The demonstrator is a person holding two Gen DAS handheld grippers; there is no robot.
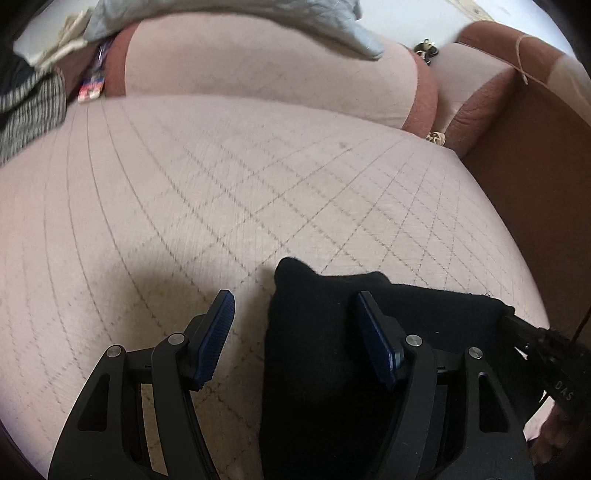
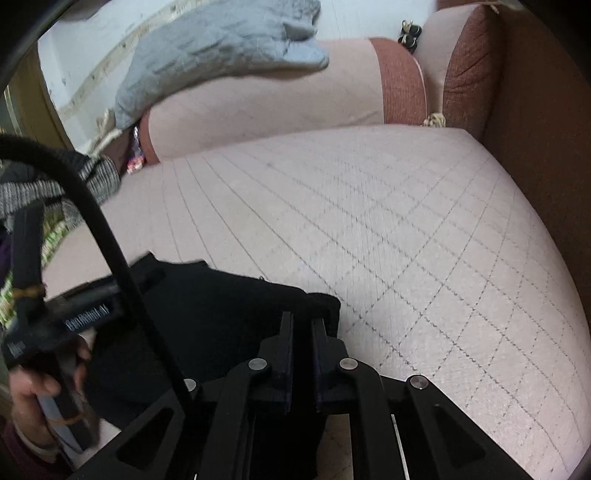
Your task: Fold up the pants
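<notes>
The black pants point(image 1: 317, 332) lie bunched at the near edge of the pink quilted sofa seat point(image 1: 240, 177). My left gripper point(image 1: 295, 314) is open; a corner of the pants rises between its blue pads point(image 1: 218, 336), nearer the right one. In the right wrist view the pants point(image 2: 207, 314) spread to the left of my right gripper point(image 2: 302, 325), whose fingers are shut on the pants' right edge. The left gripper's body and the hand holding it point(image 2: 48, 347) show at the left of that view.
Pink and rust back cushions point(image 1: 266, 66) stand behind the seat, with a grey-blue cloth point(image 1: 236, 18) draped over them. A grey knitted garment point(image 1: 29, 110) lies at the far left. A brown armrest point(image 2: 535, 147) bounds the seat on the right. A black cable point(image 2: 92, 214) crosses the right view.
</notes>
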